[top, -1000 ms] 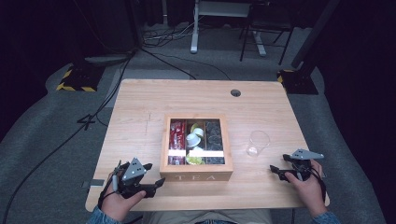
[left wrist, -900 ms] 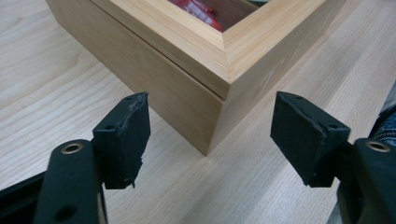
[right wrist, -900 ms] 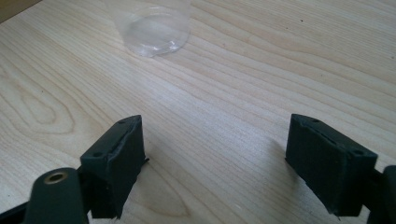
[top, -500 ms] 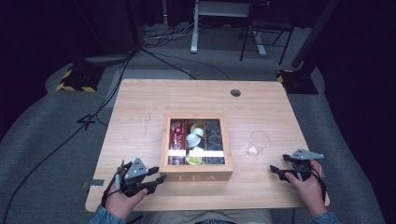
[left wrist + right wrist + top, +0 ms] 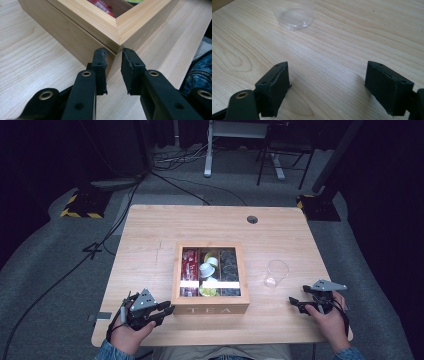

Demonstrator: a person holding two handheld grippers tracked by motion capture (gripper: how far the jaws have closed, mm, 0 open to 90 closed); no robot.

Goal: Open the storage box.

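Held low at the near edge of the pale wooden desk (image 5: 150, 235): left hand-held gripper (image 5: 167, 310), jaws drawn close with a narrow gap and nothing between them, tips just short of the near left corner of the square light-wood box lettered TEA (image 5: 210, 309); right hand-held gripper (image 5: 295, 303), jaws spread wide over bare wood. Farther back, right of the box, stood a clear plastic cup (image 5: 276, 273), upright and apart from both.
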